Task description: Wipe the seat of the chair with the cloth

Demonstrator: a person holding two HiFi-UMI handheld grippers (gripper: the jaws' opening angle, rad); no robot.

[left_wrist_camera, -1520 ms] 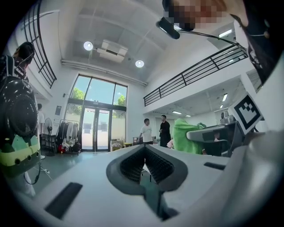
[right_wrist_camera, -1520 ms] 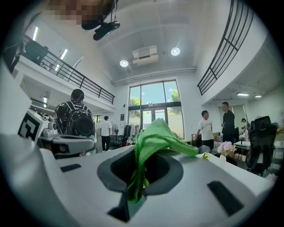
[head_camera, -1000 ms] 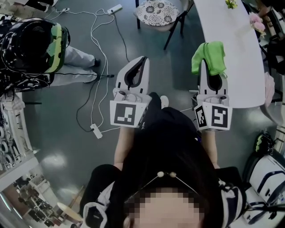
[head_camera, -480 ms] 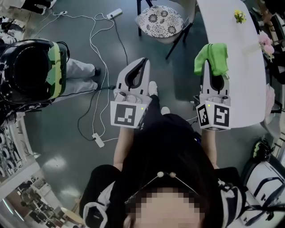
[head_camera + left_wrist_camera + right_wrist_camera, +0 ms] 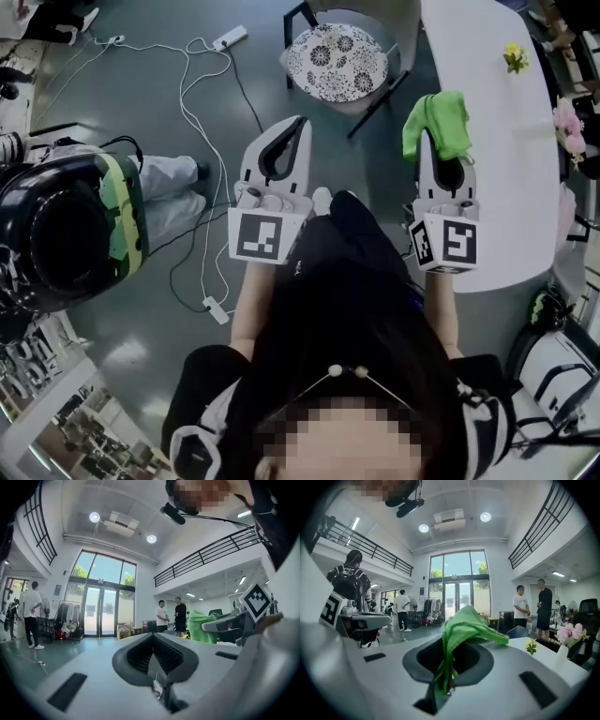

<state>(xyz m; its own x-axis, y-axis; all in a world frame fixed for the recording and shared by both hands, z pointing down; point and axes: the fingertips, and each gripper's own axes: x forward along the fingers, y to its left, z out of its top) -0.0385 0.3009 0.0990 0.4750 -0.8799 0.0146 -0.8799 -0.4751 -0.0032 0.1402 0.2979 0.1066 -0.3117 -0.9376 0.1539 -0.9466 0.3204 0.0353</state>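
Count: two grippers, one cloth, one chair. The right gripper [image 5: 429, 139] clamps the cloth [image 5: 442, 117], which drapes over its tip at 12 o'clock. The left gripper [image 5: 299, 129] is closed and empty. The chair [image 5: 339, 58] stands at 1 o'clock from it.

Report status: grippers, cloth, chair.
Right gripper shut on cloth. Left gripper shut, empty. Chair ahead, not yet touched. Way open.
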